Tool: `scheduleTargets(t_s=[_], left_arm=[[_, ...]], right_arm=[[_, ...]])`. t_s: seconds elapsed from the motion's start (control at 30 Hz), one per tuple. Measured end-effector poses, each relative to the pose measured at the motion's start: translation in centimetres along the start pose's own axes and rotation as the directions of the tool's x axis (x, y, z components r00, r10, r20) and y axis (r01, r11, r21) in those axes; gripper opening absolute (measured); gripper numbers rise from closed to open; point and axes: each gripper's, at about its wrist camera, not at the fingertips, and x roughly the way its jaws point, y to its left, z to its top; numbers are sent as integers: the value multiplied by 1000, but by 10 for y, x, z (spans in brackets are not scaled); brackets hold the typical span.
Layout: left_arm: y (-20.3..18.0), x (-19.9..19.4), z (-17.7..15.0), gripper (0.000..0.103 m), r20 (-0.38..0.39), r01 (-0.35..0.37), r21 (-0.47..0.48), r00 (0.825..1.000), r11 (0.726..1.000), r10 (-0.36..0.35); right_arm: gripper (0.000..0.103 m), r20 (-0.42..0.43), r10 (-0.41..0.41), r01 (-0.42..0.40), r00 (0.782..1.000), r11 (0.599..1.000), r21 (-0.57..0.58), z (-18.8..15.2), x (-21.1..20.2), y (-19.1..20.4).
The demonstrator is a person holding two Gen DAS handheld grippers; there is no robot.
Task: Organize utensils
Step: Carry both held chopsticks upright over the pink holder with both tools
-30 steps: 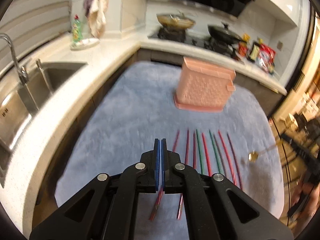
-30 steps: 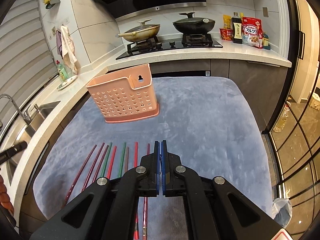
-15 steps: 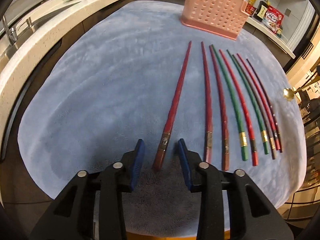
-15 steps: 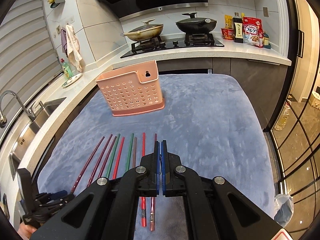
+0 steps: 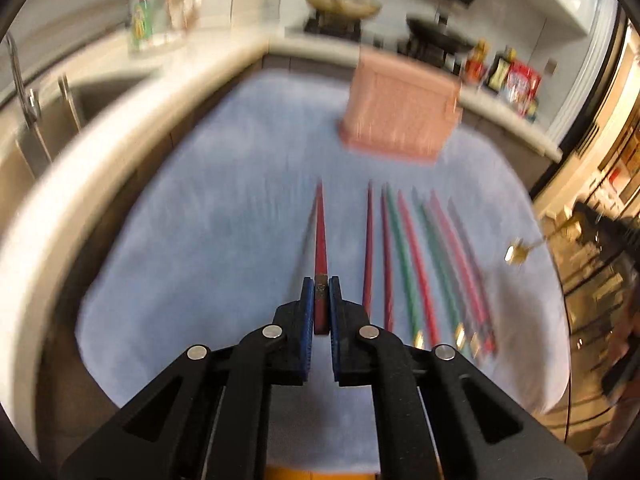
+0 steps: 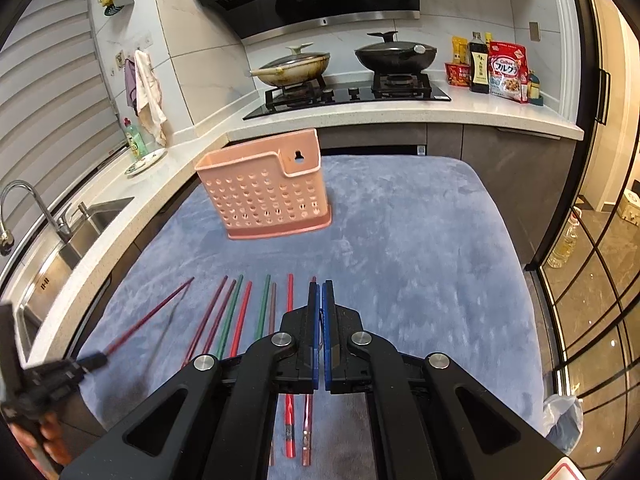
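Observation:
My left gripper (image 5: 321, 286) is shut on the thick end of a dark red chopstick (image 5: 320, 236) and holds it lifted off the blue mat, its tip pointing toward the pink perforated holder (image 5: 400, 116). In the right wrist view this chopstick (image 6: 150, 316) rises from the left gripper (image 6: 94, 360) at the left edge. Several red and green chopsticks (image 5: 408, 256) lie side by side on the mat, also in the right wrist view (image 6: 240, 312). My right gripper (image 6: 321, 292) is shut and empty above them. The holder (image 6: 266, 190) stands upright beyond.
The blue mat (image 6: 420, 248) covers the table. A sink with a tap (image 6: 44, 240) lies left. A stove with two pans (image 6: 344, 68) and food packets (image 6: 504, 72) stands behind. A gold spoon (image 5: 520, 252) shows at right in the left wrist view.
My left gripper closed on the leftmost chopstick and lifted it off the mat, tilting up toward the holder. My right gripper stayed shut and barely moved.

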Motion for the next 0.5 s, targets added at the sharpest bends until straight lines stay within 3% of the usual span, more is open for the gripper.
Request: scheduleTargets(t_s=[0.2,0.33,0.5], left_arm=[[-5,-30,88,7,141,11,14,990,1000,-13],[-17,-40,145,7,252,-44,43,967,998,32],[-30,-53,197,7,336,-38,40,942,998,22]], right_arm=[[1,52,33,-33,998,999,-9,39,5,4],[1,73,57,-58,996,998,4,73,19,3],[1,90,97,-101,991,994,46,113,39,-1]])
